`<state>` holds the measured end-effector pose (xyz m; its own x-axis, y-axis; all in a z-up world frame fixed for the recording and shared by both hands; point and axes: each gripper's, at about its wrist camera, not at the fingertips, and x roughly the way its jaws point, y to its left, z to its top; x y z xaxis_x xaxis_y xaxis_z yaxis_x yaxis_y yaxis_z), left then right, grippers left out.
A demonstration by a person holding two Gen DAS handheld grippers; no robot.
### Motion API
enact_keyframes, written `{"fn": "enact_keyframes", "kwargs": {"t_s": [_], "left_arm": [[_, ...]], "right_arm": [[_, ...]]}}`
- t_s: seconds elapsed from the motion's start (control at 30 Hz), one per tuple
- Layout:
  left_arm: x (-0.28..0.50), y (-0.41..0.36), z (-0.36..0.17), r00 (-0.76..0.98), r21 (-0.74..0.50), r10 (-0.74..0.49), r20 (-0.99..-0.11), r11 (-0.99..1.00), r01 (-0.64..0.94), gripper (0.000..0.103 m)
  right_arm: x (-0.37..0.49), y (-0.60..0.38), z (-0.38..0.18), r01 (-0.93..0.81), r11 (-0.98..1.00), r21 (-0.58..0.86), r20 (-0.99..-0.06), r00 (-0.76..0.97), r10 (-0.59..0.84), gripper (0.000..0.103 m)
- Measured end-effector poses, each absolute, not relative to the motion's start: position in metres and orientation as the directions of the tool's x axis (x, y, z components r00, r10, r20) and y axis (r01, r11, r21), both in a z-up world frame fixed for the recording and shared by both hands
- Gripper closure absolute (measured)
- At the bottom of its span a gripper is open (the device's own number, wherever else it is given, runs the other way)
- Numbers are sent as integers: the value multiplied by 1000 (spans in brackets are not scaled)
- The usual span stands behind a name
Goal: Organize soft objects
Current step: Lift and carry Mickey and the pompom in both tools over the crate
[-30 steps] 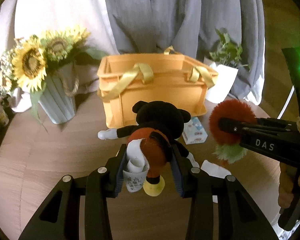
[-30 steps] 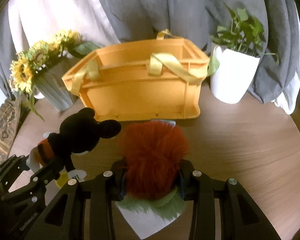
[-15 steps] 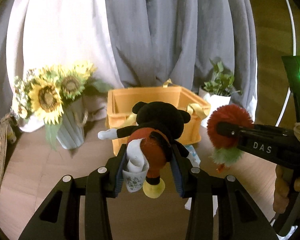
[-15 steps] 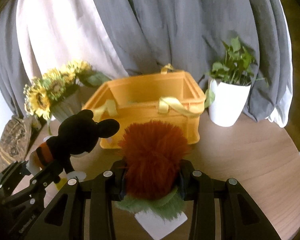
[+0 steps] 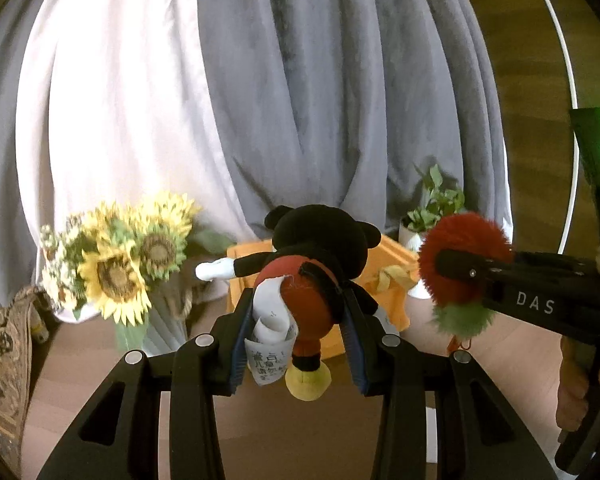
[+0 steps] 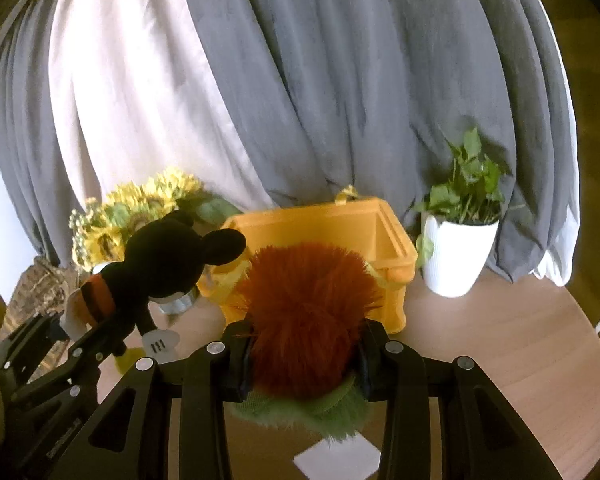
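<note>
Aloft before the orange basket (image 6: pixel 384 240): left gripper (image 5: pixel 296 344) clamps the mouse plush (image 5: pixel 316 280) at its compressible body; right gripper (image 6: pixel 304 364) squeezes the red furry toy (image 6: pixel 308 312). Both likely light, soft, best held mid-body.

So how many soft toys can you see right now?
2. The black mouse toy is pinched in the left tool, and the fuzzy red ball toy is pinched in the right tool. More could be hidden inside the orange box.
</note>
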<state>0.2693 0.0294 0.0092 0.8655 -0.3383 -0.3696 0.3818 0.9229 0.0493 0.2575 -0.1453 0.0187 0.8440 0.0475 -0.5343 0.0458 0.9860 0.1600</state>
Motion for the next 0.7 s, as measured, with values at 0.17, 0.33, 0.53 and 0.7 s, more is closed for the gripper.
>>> {"fn": "enact_keyframes", "kwargs": {"t_s": [0.17, 0.33, 0.53, 0.7], "left_arm": [[274, 30, 20, 871, 59, -357, -337, 916, 398, 63], [283, 30, 31, 871, 67, -377, -315, 907, 417, 63], [296, 28, 43, 877, 100, -384, -289, 899, 426, 63], [308, 25, 49, 878, 131, -390, -277, 890, 437, 63]], "right_arm": [[259, -145, 31, 51, 986, 159, -494, 869, 34, 64], [261, -143, 41, 56, 986, 158, -460, 888, 24, 64], [268, -142, 54, 60, 987, 148, -421, 907, 8, 64], [275, -142, 63, 61, 988, 141, -398, 917, 0, 64]]}}
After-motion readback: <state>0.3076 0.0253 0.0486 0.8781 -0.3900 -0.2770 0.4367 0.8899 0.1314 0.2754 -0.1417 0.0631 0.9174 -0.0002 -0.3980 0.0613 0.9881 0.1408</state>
